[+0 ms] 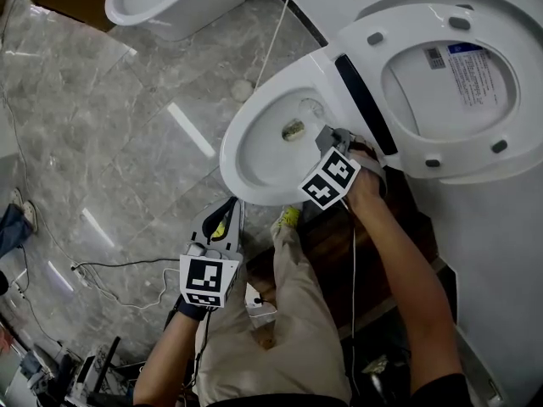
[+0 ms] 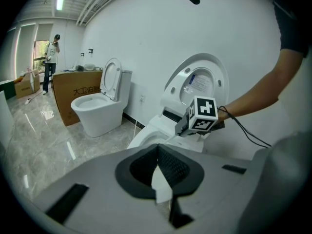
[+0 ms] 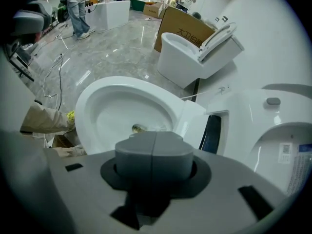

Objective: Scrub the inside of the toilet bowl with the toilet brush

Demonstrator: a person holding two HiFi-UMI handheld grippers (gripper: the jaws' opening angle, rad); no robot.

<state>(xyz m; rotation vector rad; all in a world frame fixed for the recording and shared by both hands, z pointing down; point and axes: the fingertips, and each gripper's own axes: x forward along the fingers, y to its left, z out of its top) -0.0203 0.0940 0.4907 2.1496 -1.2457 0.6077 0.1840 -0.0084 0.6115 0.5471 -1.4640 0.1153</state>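
Note:
The white toilet bowl stands with its seat and lid raised to the right. A yellowish-brown blob lies at the drain. My right gripper is at the bowl's back rim by the hinge, its grey jaws shut with nothing between them. My left gripper hangs low, left of the bowl and above the floor. Its dark jaws are shut and point at the bowl and at the right gripper. No toilet brush shows in any view.
A second toilet stands at the back left beside a cardboard box. Cables trail over the marble floor. My leg in beige trousers and a yellow shoe are under the bowl's front. People stand far off.

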